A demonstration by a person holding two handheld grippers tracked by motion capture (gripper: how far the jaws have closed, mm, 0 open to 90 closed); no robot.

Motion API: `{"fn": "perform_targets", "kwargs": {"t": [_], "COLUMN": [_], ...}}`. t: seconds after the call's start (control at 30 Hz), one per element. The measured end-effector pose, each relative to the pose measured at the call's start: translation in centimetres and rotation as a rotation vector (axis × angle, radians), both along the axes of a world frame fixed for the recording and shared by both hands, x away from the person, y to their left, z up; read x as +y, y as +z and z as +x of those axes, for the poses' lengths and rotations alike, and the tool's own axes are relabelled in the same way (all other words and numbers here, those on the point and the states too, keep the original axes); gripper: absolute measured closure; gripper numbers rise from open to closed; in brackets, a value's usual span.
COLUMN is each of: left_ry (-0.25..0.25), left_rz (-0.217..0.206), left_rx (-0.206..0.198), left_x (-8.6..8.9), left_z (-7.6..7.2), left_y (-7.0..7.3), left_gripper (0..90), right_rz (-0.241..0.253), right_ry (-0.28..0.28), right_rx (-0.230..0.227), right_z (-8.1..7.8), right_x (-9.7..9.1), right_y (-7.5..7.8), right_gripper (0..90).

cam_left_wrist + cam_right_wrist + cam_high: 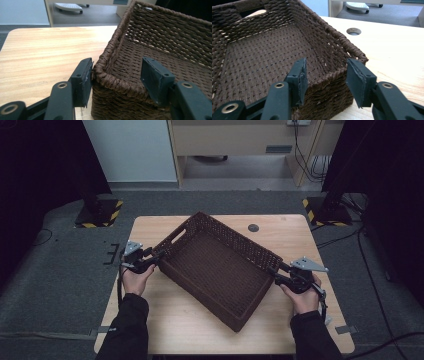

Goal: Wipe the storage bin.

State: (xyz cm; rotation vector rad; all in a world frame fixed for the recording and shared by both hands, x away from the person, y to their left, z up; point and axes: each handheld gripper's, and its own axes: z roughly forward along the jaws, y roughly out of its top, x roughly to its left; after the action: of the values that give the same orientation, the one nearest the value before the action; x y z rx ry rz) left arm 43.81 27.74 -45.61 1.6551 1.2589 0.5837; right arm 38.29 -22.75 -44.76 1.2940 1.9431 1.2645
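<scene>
A person's two hand-held tongs straddle opposite corners of a dark brown woven basket (215, 270) that sits askew in the middle of a pale wooden bench (165, 320). The left tongs (159, 256) stand wide around the rim at the basket's left corner: in the left gripper view the outer pad touches or nearly touches the wall, while the inner pad hangs clear above the basket floor, so nothing is pinched. The right tongs (272, 271) are also parted, one black pad inside the wall and the other outside it, with gaps on both sides in the right gripper view; they clamp nothing. Taking the basket at two opposite corners looks like a way to lift or turn a wide, light load evenly, since neither hand could balance it alone. The basket is rectangular and shallow, its floor a tight flat weave, its walls of thick twisted cord finished with a rounded braided rim (117, 80), and a slot handle (175, 237) is cut into the far left end wall. It is empty. The pads of the tongs are flat, matt black blocks with screw heads, fit for gripping a thick rim. The bench top is smooth light wood grain with rounded corners and a round cable hole (353, 31) near its far edge.
</scene>
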Motion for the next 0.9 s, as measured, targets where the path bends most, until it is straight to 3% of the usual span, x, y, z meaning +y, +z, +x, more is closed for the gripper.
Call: {"fn": "perform_targets", "kwargs": {"t": [0.17,0.27,0.33,0.47,0.63,0.7,0.8,0.9], "left_ry": [0.002,-0.016,-0.018,-0.023,-0.045,-0.062,-0.054,-0.06], "left_rz": [0.006,0.002,0.044,0.007,-0.006,0.015,0.034,0.026], "left_rx": [-0.007,0.015,0.011,0.013,0.025,0.03,0.016,0.015], "left_x": [0.4,0.4,0.3,0.6,0.6,0.6,0.7,0.7], "left_z": [0.6,0.6,0.3,-0.6,-2.2,-2.6,-2.4,-1.9], "left_y": [0.4,0.4,0.3,0.1,0.3,0.5,0.6,0.5], "left_gripper": [46.3,57.1,61.5,64.7,64.2,63.4,55.9,56.6], "right_rz": [0.006,0.015,0.01,0.016,0.017,0.005,-0.023,-0.019], "right_ry": [-0.016,-0.028,-0.029,-0.016,0.038,0.038,0.027,0.015], "right_rx": [-0.01,-0.008,-0.004,-0.046,-0.04,-0.024,-0.005,-0.011], "right_z": [0.9,1.5,1.7,0.7,-0.9,-1.0,-0.6,-0.1], "right_x": [-0.1,-0.2,-0.3,-0.1,0.7,1.1,1.4,1.2], "right_y": [-0.2,-0.4,-0.2,0.6,0.7,0.5,-0.1,-0.2], "right_gripper": [52.8,52.9,53.1,52.4,51.5,52.5,54.4,57.6]}}
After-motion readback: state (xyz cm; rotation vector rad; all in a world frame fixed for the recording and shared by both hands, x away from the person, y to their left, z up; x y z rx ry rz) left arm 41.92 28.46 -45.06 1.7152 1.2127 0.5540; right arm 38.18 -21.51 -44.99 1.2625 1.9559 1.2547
